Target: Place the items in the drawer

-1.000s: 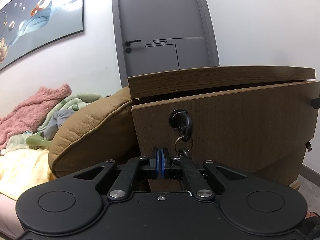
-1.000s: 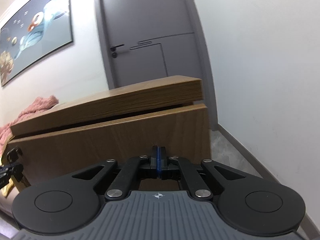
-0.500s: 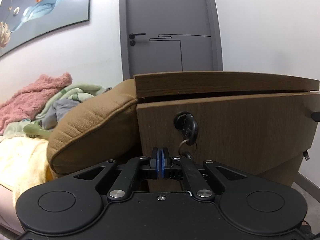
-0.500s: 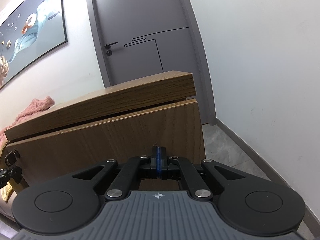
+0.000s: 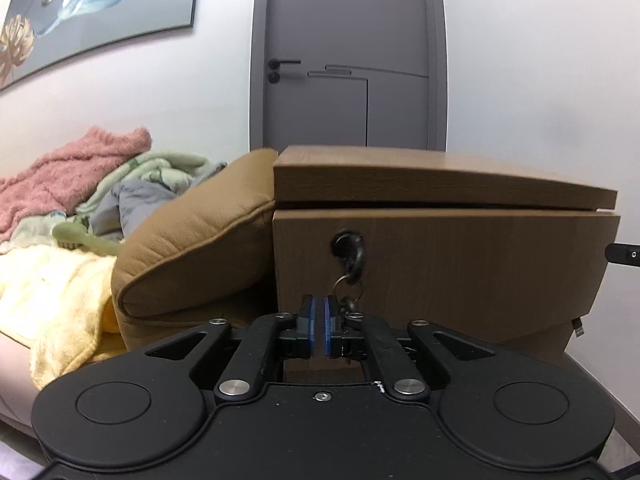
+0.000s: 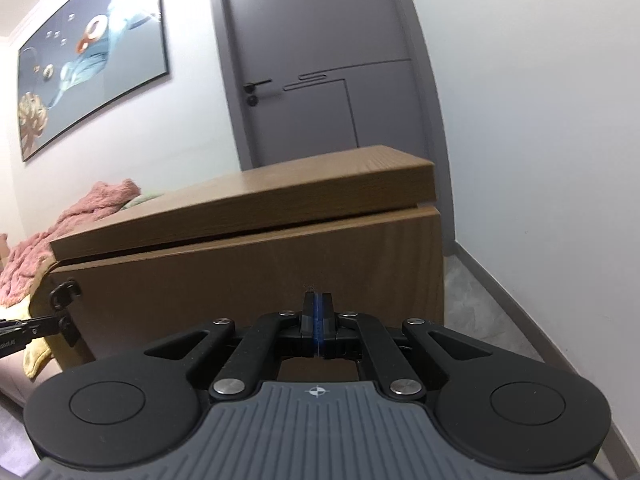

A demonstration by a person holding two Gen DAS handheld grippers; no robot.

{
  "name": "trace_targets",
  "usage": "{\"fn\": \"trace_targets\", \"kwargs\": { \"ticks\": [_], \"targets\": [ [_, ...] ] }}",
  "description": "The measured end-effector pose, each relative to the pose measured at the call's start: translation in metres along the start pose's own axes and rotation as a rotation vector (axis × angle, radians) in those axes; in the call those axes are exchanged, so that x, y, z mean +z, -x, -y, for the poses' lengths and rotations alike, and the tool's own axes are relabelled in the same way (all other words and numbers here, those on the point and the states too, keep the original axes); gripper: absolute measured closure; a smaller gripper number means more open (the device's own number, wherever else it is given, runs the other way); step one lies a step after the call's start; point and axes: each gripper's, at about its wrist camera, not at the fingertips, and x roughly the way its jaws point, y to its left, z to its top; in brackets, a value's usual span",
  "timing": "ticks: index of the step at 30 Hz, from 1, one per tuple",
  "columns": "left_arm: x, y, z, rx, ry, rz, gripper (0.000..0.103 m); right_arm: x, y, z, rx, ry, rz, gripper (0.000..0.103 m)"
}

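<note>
Left wrist view: the left hand-held gripper (image 5: 319, 330) has its two blue pads almost pressed together, with only a thin slit between them, and it holds nothing. Right in front of it is the brown wooden drawer (image 5: 460, 264), which looks closed under the thick wooden top (image 5: 420, 178). A black key (image 5: 352, 254) sticks in the lock of the drawer front, just above the hand-held gripper and a bit to its right. A small ring (image 5: 347, 285) hangs down from the key, close to the right pad. To the left of the hand-held gripper is a tan cushion (image 5: 192, 248) that touches the side of the drawer. Farther left lie a yellow blanket (image 5: 52, 284) and a pink blanket (image 5: 68, 176). Behind the drawer is a grey door (image 5: 348, 52).

In the right wrist view, the right hand-held gripper (image 6: 317, 326) is closed tight and empty. The drawer (image 6: 260, 276) front is just ahead of it. The key (image 6: 64, 292) is far off to its left, and the tip of the left hand-held gripper (image 6: 28, 330) is there, just under the key.
</note>
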Motion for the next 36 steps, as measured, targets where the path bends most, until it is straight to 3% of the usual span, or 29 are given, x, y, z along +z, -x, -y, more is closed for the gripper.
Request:
{"fn": "trace_targets", "kwargs": {
  "ticks": [3,5,9,14,16,17,18,20,25,29,36],
  "targets": [
    [0.002,0.008,0.001,0.0,0.002,0.033,0.076,0.003,0.006,-0.007,0.009,0.039,0.014,0.102],
    [0.001,0.011,0.001,0.007,-0.014,0.041,0.076,0.005,0.009,-0.011,0.021,0.059,0.014,0.102],
    [-0.002,0.016,-0.002,0.017,-0.016,0.026,0.065,0.008,0.014,-0.016,0.052,0.062,0.004,0.101],
    [-0.004,0.026,-0.009,0.026,0.014,0.034,0.05,0.004,0.021,-0.019,0.057,0.049,-0.016,0.1],
    [-0.004,0.034,-0.011,0.034,0.013,0.048,0.038,0.001,0.024,-0.021,0.059,0.046,-0.017,0.097],
    [-0.004,0.038,-0.012,0.04,0.012,0.055,0.036,0.0,0.026,-0.022,0.062,0.048,-0.013,0.088],
    [-0.004,0.041,-0.013,0.045,0.012,0.06,0.034,-0.001,0.027,-0.024,0.065,0.05,-0.008,0.069],
    [-0.004,0.046,-0.014,0.051,0.011,0.059,0.034,-0.002,0.031,-0.027,0.072,0.055,0.01,0.046],
    [-0.003,0.057,-0.015,0.053,0.003,0.083,0.023,0.003,0.041,-0.041,0.07,0.092,0.075,0.046],
    [-0.001,0.064,-0.008,0.046,-0.006,0.107,0.019,0.004,0.052,-0.05,0.085,0.083,0.096,0.045],
    [0.003,0.081,0.009,0.02,-0.023,0.147,0.014,0.004,0.072,-0.064,0.12,0.078,0.155,0.02]
  ]
}}
